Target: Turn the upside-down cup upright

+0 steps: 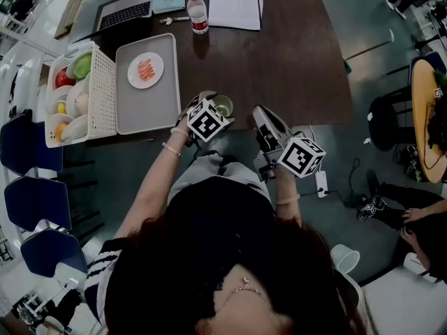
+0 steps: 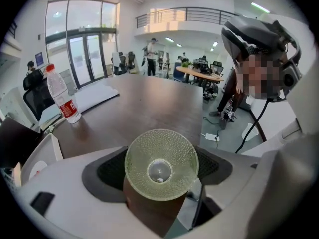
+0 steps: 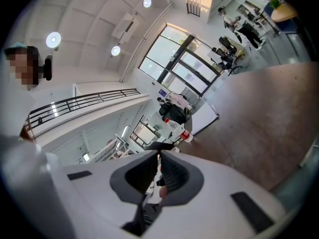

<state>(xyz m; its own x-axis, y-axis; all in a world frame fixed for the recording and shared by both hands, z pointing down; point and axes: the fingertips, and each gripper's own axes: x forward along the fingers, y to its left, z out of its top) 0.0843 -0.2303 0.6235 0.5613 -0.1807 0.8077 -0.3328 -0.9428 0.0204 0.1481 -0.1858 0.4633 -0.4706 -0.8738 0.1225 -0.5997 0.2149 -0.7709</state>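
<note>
A green dimpled glass cup (image 1: 225,105) is at the near edge of the dark brown table (image 1: 293,61), between the jaws of my left gripper (image 1: 216,112). In the left gripper view the cup (image 2: 161,164) is tilted, one round end faces the camera, and a dark pad presses on each side of it. I cannot tell whether that end is the mouth or the base. My right gripper (image 1: 261,116) hangs just off the table's near edge, to the right of the cup. Its pads (image 3: 167,171) are closed together with nothing between them.
A grey tray (image 1: 148,107) bearing a white plate of pink food (image 1: 145,70) lies left of the cup. Beside it stands a white basket (image 1: 101,93) of fruit. A water bottle (image 1: 198,12), a laptop (image 1: 126,14) and papers (image 1: 235,4) lie along the far edge. Blue chairs (image 1: 35,201) stand at left.
</note>
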